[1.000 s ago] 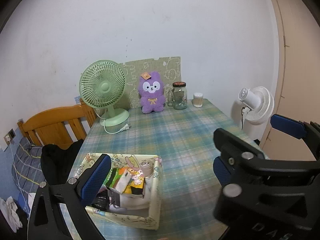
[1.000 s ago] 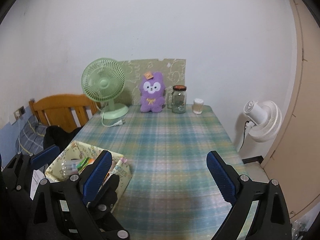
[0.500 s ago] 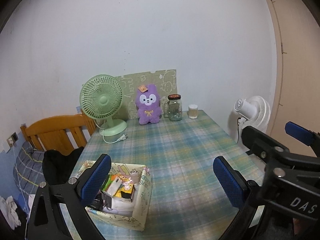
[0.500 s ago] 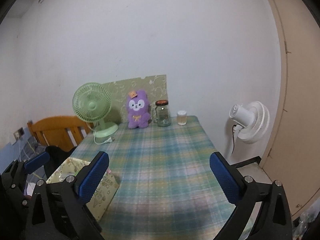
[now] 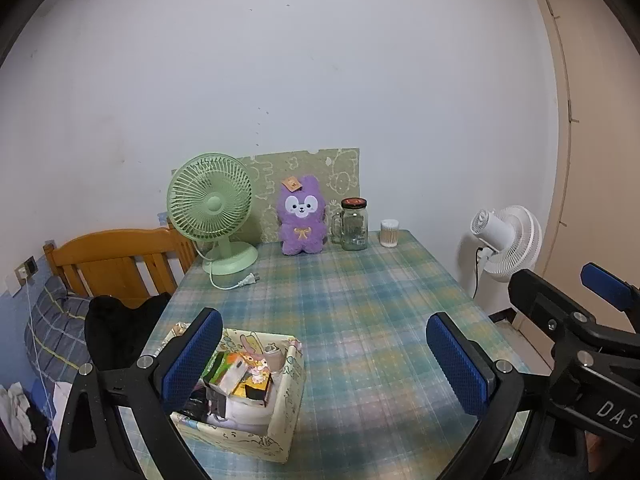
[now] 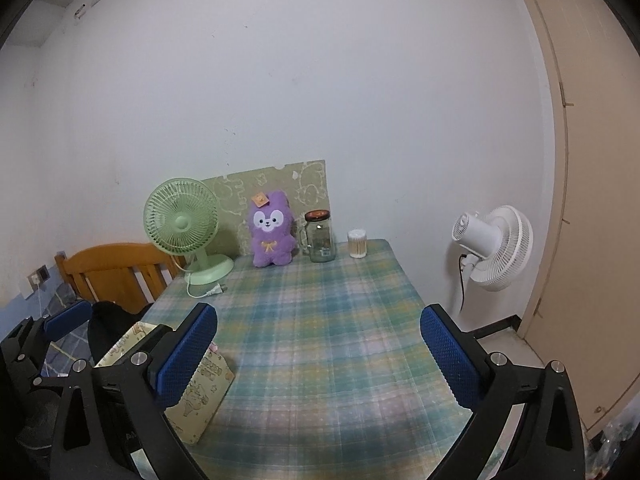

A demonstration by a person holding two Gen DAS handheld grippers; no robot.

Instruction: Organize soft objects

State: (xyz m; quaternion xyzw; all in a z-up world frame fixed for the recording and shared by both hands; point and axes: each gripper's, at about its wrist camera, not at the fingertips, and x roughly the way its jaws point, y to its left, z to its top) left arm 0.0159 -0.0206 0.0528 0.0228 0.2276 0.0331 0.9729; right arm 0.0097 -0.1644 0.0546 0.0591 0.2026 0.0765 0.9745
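A purple plush bunny point(image 5: 301, 216) sits upright at the table's far edge against a patterned board; it also shows in the right wrist view point(image 6: 271, 235). A cream printed box point(image 5: 256, 392) full of small items stands at the near left of the plaid table point(image 5: 360, 320); the right wrist view shows its side point(image 6: 200, 392). My left gripper point(image 5: 324, 364) is open and empty, held above the near table with its left finger over the box. My right gripper point(image 6: 318, 360) is open and empty over the near table. Both are far from the bunny.
A green desk fan point(image 5: 212, 212) with a loose plug stands left of the bunny. A glass jar mug point(image 5: 354, 224) and a cotton-swab tub point(image 5: 389, 233) stand to its right. A white floor fan point(image 5: 506, 240) is past the right edge, a wooden headboard point(image 5: 112, 260) at left.
Both grippers have risen and pulled back from the table, so the table and box look smaller and farther. The right gripper has moved off to the right of the left one.
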